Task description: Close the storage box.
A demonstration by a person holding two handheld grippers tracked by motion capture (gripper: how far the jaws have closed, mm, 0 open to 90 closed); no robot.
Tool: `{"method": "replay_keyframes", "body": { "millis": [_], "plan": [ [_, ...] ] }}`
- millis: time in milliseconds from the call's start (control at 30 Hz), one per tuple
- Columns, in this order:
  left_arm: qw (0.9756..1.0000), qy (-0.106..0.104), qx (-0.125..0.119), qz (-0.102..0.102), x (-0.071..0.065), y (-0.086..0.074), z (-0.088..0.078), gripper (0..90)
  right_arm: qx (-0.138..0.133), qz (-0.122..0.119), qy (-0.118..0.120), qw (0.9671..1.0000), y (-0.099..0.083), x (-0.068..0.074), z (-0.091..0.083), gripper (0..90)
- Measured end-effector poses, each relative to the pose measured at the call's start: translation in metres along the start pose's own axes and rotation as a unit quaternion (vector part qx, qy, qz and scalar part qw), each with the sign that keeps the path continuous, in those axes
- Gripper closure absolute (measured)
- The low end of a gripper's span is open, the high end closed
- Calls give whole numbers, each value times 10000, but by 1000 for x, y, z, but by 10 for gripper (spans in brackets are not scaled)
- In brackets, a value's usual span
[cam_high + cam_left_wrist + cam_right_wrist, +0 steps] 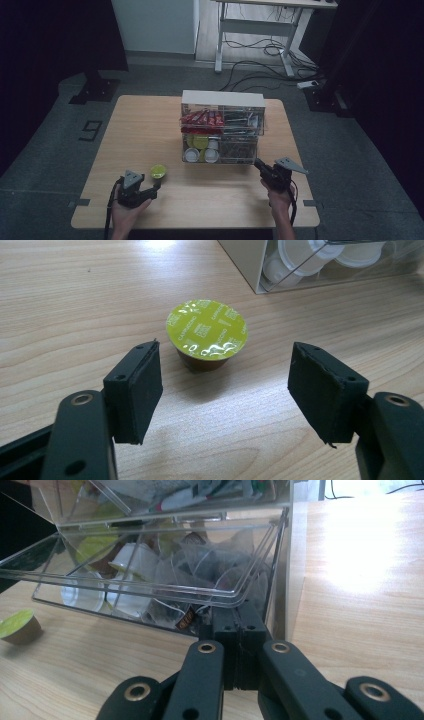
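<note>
The left claw hovers spread wide over the pale wooden counter, and the small brown coffee capsule with the shiny yellow-green foil lid stands just beyond its tips, untouched. The right claw is pressed together at the lower front edge of the clear plastic drawer of the two-tier organiser. Whether anything is pinched there is hidden, and the drawer's white pods and tea bags blur behind the plastic.

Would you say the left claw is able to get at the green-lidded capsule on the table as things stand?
Probably yes: the left claw is open, and the capsule stands upright on bare table just ahead of its pads, with nothing between them.
</note>
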State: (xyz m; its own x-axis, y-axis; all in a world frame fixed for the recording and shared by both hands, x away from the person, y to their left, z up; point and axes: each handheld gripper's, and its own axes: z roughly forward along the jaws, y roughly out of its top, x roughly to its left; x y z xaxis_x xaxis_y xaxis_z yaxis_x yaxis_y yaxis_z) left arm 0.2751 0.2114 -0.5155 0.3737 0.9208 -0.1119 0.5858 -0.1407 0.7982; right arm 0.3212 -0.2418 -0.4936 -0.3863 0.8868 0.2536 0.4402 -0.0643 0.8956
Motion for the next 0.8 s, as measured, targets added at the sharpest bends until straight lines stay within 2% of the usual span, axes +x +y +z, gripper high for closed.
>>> {"method": "replay_keyframes", "body": {
  "millis": [300,800],
  "plan": [
    [9999,-40,128,40,-2,-1,3,301,116,43,-51,9999,-5,-1,1,893],
    [9999,-3,104,-14,-1,-1,1,304,420,111,-58,9990,-16,-3,9,888]
  ]
}}
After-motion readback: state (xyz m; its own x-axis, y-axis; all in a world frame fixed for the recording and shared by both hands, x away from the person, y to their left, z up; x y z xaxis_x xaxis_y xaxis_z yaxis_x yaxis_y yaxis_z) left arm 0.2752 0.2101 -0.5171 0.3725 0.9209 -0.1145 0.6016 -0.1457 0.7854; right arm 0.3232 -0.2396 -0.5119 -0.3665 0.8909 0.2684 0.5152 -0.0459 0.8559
